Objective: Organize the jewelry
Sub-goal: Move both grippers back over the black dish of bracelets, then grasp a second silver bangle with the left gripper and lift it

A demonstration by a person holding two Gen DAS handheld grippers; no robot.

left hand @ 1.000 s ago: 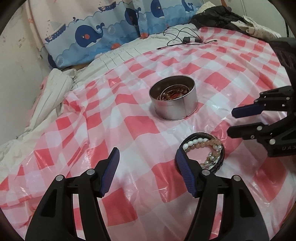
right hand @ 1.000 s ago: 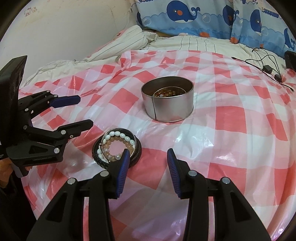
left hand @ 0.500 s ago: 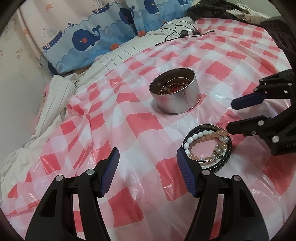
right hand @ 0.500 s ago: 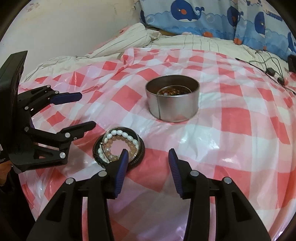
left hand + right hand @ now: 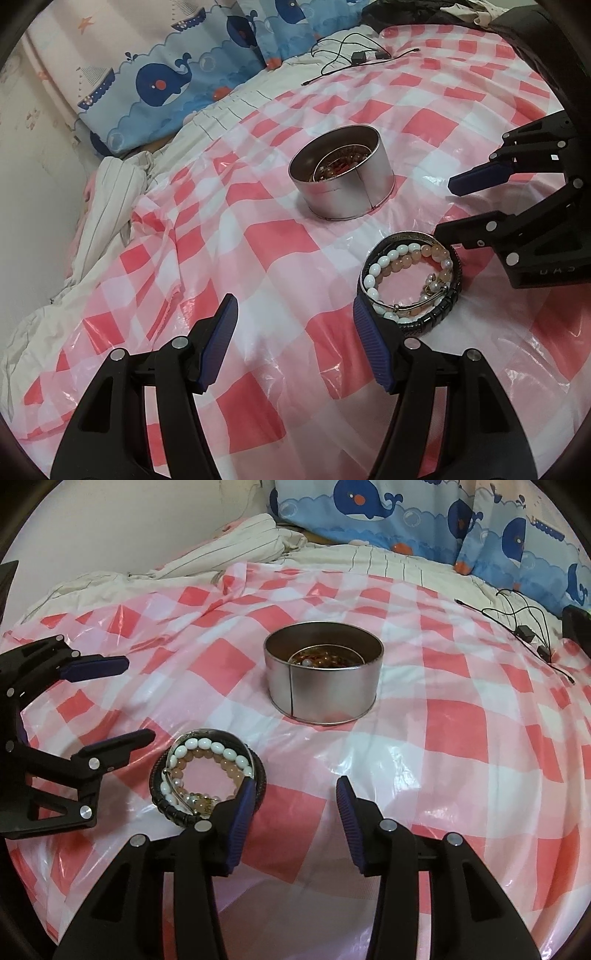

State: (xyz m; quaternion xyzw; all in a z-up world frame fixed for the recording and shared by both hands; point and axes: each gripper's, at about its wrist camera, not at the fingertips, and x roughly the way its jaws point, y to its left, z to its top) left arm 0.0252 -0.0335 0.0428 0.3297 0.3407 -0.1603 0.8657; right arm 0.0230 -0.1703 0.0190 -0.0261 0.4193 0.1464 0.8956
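The jaws of the left gripper [image 5: 291, 339] are standing wide apart and holding nothing. The jaws of the right gripper [image 5: 293, 806] are standing about half open and holding nothing too.

Since a second ago both views are showing the pile of bracelets [image 5: 410, 282] a bit bigger and fuller, so both grippers are looking more at it now. The right jaws are also a tiny bit wider than before. In the left view, one black finger [image 5: 476, 230] of the right gripper is reaching to the pile's edge at about 1 o'clock, very near or just touching; I cannot tell which. I think this means a pick-up is about to begin, and no bracelet is being lifted yet.

The pile is lying on the pink and white checked plastic sheet [image 5: 461, 716] that is covering the bed. In the left view it is sitting at 4 o'clock from the round metal tin [image 5: 341, 177], near it but apart. In the right view it is at 8 o'clock from the tin.

The pile is looking like a little nest of rings. A thick black braided band is going around the outside. Inside it are a string of white beads, a string of peachy pink beads, a thin silver bangle and some small gold bits. The tin is already holding orange-red beads, so the job is looking partly done.
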